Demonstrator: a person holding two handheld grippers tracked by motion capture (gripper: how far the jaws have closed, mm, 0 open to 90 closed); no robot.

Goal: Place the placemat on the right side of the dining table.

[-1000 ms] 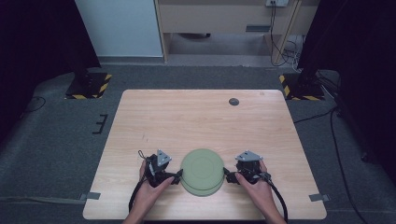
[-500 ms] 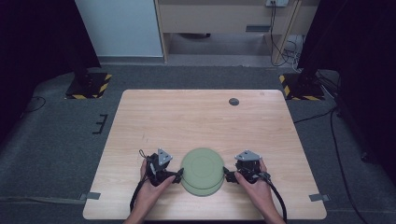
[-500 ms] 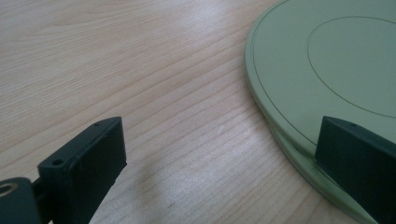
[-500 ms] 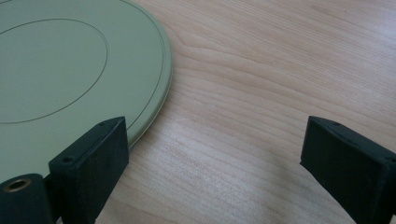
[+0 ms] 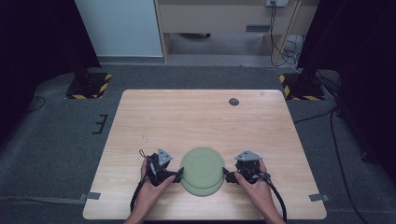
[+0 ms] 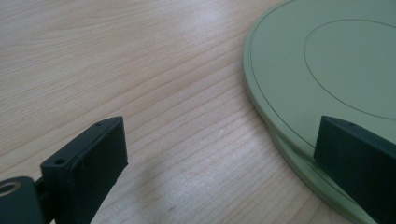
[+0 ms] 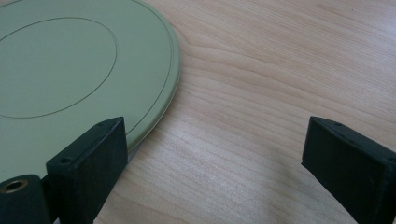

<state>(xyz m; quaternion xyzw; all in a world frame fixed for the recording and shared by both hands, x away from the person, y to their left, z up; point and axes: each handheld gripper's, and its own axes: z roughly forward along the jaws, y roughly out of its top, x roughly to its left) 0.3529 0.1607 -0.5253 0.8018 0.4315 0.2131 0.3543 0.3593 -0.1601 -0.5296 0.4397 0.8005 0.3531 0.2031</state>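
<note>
Both claws [image 5: 179, 176] [image 5: 225, 175] gape wide beside green plates [image 5: 202, 169].

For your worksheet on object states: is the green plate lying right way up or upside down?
Upside down: the green plate shows a raised foot ring on top, rim down on the table.

Green plate [image 5: 201, 170] slightly nearer the person.

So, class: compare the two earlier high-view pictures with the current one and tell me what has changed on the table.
Nothing visibly changed. The left gripper and the right gripper sit at either side of the green plates as before, jaws open, and the small dark disc stays near the far edge of the table.
</note>
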